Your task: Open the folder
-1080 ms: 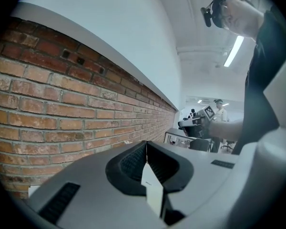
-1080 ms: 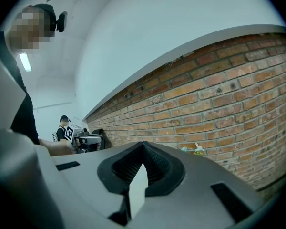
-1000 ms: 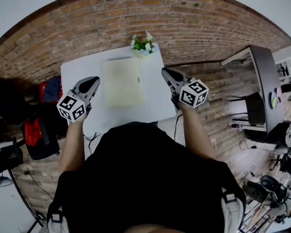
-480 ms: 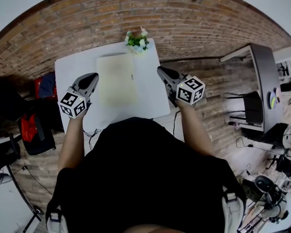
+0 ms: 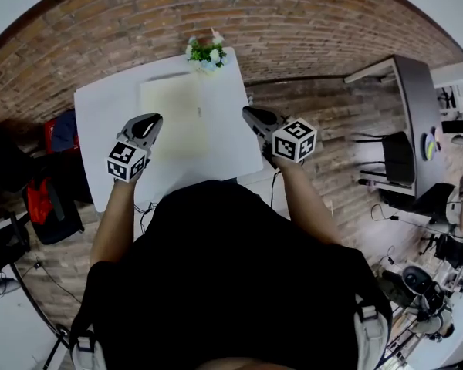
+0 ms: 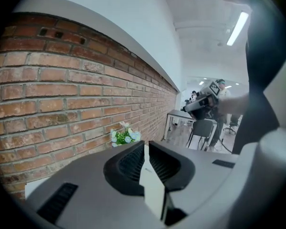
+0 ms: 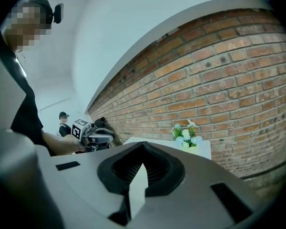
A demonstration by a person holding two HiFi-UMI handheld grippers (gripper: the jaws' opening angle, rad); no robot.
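A pale yellow folder (image 5: 174,116) lies shut and flat on the white table (image 5: 104,118). My left gripper (image 5: 150,120) hovers over the table by the folder's left edge. Its jaws have just been opening to a narrow slit with nothing in it, and white table shows through in the left gripper view (image 6: 145,143). My right gripper (image 5: 250,114) hangs at the table's right edge, to the right of the folder. In the right gripper view (image 7: 143,143) its fingertips meet with nothing between them. Neither gripper touches the folder.
A small pot of flowers (image 5: 206,53) stands at the table's far edge, just past the folder. Bags (image 5: 50,199) lie on the floor at the left. A dark desk with a chair (image 5: 405,129) stands at the right. A brick wall runs behind the table.
Both grippers have come down towards the table. The left one has closed in on the folder's left edge, and the table has slid left in the head view.
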